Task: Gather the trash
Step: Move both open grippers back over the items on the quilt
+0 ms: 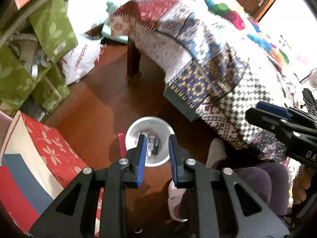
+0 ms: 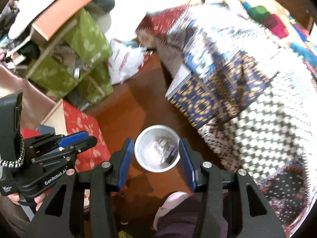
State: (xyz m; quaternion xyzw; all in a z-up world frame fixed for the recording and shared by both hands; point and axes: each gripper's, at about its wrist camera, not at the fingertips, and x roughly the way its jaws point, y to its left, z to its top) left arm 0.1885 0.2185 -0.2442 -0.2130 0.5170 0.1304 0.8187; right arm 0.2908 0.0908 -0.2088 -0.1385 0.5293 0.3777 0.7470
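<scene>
Grippers point steeply down at a wooden floor (image 1: 95, 107). Left gripper (image 1: 157, 148): jaws apart with a narrow gap, nothing between the blue pads. Right gripper (image 2: 155, 154): jaws apart with a wider gap, nothing held. A white trash bin (image 1: 164, 127) stands on the floor directly below both grippers, framed between the fingers in each wrist view. Small pieces of trash (image 1: 153, 145) lie at the bottom of the bin; they are too blurred to identify. A bed with a patchwork blanket (image 1: 208, 69) stands to the right of the bin. A red floral box (image 1: 49, 144) sits to the left, with green leaf-print boxes (image 1: 51, 25) stacked beyond it. A white plastic bag (image 1: 83, 59) lies near the bed leg. The person's slippered foot (image 1: 217, 150) rests on the floor beside the bin.
</scene>
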